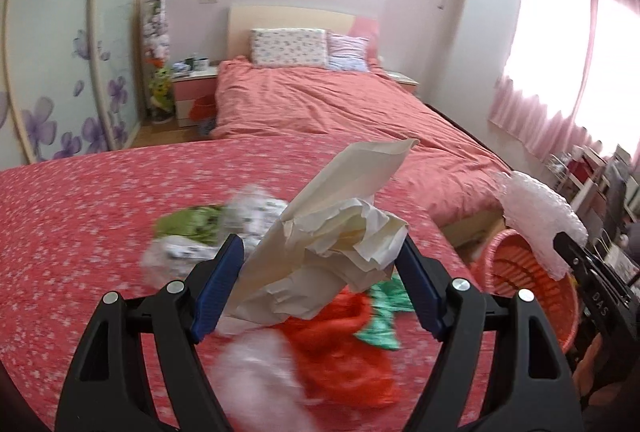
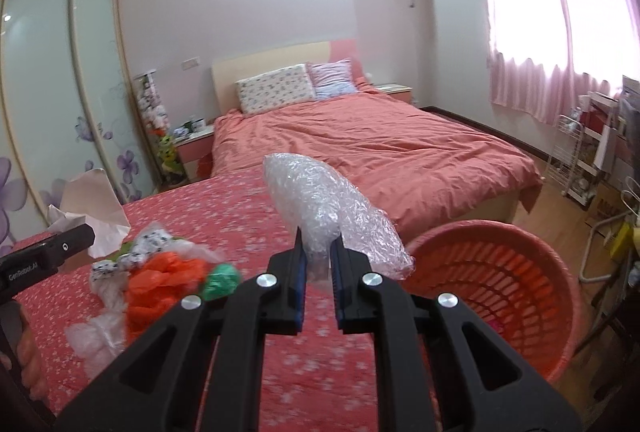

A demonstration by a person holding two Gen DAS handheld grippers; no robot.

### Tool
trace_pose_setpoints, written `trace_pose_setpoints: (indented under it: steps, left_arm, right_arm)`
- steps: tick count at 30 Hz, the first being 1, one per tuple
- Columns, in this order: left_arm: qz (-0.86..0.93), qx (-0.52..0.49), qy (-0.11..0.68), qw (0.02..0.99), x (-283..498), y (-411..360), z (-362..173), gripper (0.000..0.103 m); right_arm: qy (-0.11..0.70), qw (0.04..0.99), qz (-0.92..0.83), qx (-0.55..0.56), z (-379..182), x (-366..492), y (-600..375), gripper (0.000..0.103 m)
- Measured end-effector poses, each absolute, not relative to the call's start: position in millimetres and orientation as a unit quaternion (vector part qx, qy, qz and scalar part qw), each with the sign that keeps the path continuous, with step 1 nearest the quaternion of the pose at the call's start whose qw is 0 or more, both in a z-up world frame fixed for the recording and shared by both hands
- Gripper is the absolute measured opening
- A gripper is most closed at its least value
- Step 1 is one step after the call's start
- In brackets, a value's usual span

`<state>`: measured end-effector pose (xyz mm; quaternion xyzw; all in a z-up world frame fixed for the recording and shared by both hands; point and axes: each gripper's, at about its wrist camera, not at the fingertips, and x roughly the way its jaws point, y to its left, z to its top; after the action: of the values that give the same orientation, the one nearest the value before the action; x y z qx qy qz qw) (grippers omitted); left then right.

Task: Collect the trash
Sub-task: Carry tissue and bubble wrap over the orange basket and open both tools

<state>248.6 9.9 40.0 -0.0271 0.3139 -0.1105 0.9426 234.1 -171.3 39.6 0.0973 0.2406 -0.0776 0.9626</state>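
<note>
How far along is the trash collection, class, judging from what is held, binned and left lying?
Done: little shows; the pink basket looks nearly empty. In hand: the left tool grips crumpled paper; the right tool pinches bubble wrap beside the basket. Left: orange bag, green wrapper and patterned scraps on the red cloth.

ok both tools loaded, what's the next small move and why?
Probably carry the right tool a little further right, over the red basket, then release. Its jaws pinch the bubble wrap, whose far end already nears the rim. The left tool clamps crumpled paper further from the basket, so it follows.
</note>
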Motion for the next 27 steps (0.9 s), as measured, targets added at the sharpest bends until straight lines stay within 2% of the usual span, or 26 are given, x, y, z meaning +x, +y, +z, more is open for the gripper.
trace_pose_setpoints:
  steps: [27]
  left_arm:
    - [-0.260,0.007,0.346,0.901,231.7,-168.1,1.4,0.076]
  right_arm:
    - [0.243,0.938,-0.184,0.163,-4.4,178.5,-299.0,0.012]
